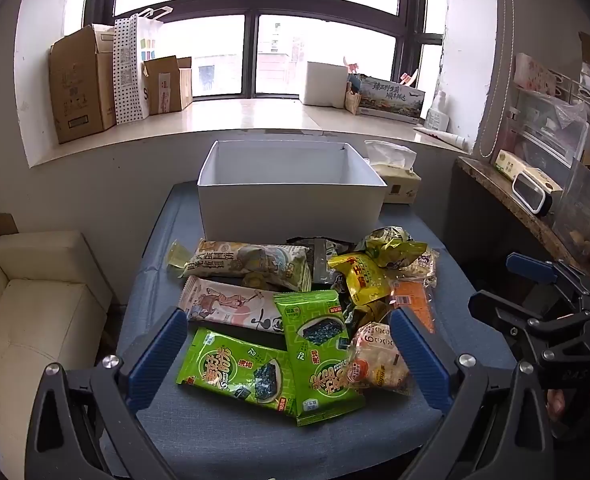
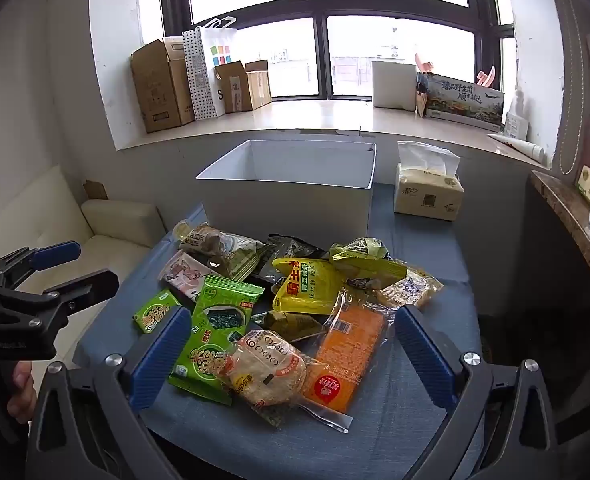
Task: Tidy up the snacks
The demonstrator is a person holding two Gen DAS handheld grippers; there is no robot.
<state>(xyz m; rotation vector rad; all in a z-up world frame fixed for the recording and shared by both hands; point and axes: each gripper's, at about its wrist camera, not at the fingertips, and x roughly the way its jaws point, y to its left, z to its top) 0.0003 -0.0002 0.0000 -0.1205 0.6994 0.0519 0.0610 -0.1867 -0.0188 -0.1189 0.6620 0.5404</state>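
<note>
Behind green packets (image 1: 295,360), dark wrapper (image 1: 323,260), perhaps seaweed, half-hidden

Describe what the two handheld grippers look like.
Both the left gripper and the right gripper share one build: black angular frames with silver bolts, and two fingers faced with ribbed blue pads. No cables or sleeves show.

On the blue table (image 1: 223,432) stand one white box (image 1: 291,208) and one tissue pack (image 2: 429,196). I count two green seaweed packets (image 1: 323,356), two long pale packets (image 1: 247,264), one orange packet (image 2: 347,356), and one round cracker packet (image 2: 267,372).
</note>
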